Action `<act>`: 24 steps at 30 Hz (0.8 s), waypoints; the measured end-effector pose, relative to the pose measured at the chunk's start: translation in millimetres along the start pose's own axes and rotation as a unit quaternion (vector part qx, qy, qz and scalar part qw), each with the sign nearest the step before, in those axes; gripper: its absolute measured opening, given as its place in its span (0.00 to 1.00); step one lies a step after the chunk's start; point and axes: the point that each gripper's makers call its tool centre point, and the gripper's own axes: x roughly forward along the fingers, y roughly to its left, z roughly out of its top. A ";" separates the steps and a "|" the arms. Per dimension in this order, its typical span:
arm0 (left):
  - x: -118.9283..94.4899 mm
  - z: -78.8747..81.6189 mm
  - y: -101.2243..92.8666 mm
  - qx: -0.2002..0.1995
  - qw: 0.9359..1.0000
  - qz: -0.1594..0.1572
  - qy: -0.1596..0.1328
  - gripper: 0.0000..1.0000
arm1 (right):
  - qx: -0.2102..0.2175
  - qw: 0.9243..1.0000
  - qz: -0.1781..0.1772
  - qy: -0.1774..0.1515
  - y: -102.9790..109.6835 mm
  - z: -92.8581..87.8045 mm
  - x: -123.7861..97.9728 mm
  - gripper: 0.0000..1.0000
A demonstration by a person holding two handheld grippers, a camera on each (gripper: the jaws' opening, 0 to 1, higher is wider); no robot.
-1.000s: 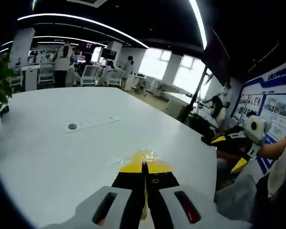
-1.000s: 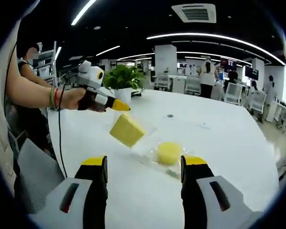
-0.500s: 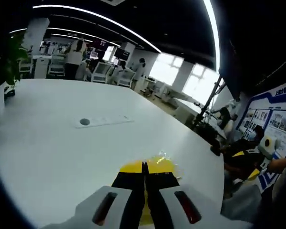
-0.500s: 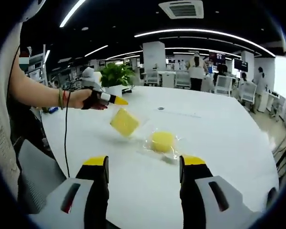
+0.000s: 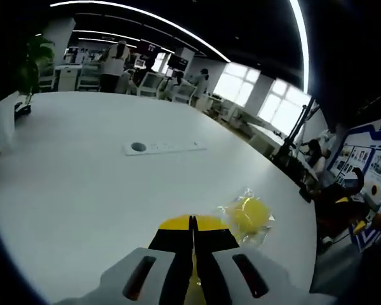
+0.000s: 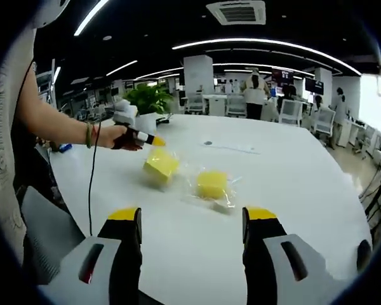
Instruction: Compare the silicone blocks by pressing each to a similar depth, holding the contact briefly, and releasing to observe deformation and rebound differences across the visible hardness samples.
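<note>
We see the left gripper (image 6: 153,140) with its jaws closed together, its tip touching the square yellow block (image 6: 160,165) on the white table (image 6: 292,184). Just right of that lies the round yellow block (image 6: 211,184) in clear wrap. The right gripper (image 6: 192,222) hangs near, jaws wide apart, gripping nothing.

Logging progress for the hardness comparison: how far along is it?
Nothing shows as finished. In hand: the left gripper, shut, holds one bagged yellow block off the white table. Left: the other bagged block lies untouched ahead of the open right gripper.
</note>
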 end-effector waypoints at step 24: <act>16.3 -31.3 41.9 -0.027 0.999 0.023 0.027 0.00 | 0.012 1.000 -0.014 0.009 -1.3 -1.5 -2.8 0.54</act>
